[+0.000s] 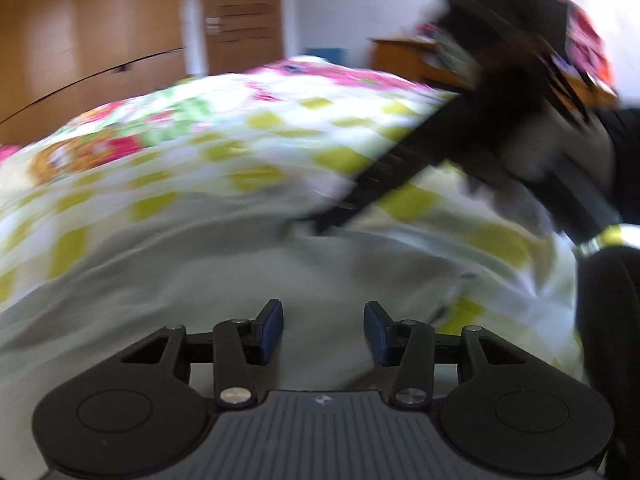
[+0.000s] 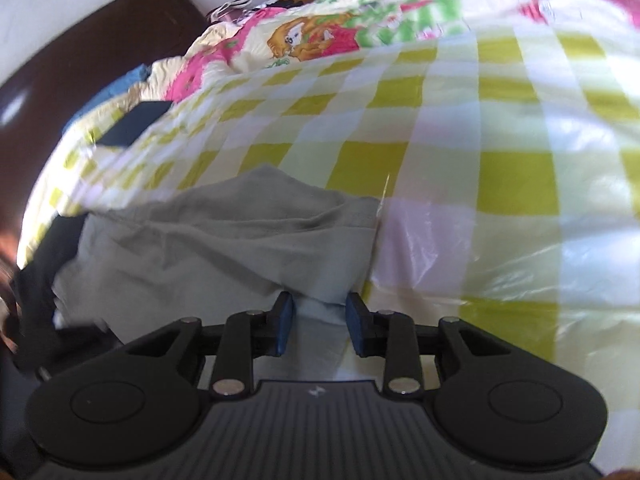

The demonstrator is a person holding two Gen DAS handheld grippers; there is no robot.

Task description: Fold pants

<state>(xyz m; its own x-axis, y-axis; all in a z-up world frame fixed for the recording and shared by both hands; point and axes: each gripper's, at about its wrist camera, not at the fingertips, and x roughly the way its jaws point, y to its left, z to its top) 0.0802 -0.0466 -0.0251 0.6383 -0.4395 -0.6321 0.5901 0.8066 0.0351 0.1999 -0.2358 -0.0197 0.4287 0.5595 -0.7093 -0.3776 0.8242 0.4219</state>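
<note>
The grey pants [image 2: 224, 240] lie crumpled on a bed sheet of yellow and white checks [image 2: 480, 120] under clear plastic. In the right wrist view my right gripper [image 2: 320, 322] sits at the pants' near right corner. Its blue pads [image 2: 285, 320] stand a little apart with a fold of the cloth between them, and I see no squeeze on it. In the blurred left wrist view the pants [image 1: 240, 272] spread below my left gripper [image 1: 323, 330]. It is open above the cloth with nothing between its fingers. The right tool's black body [image 1: 500, 100] is a blur at the upper right.
A floral quilt [image 2: 304, 36] is heaped at the far side of the bed, below a dark headboard [image 2: 80, 40]. A dark blue flat item [image 2: 136, 124] lies on the sheet at left. Wooden wardrobe doors [image 1: 100, 40] stand behind. A dark sleeve [image 1: 608, 300] fills the right edge.
</note>
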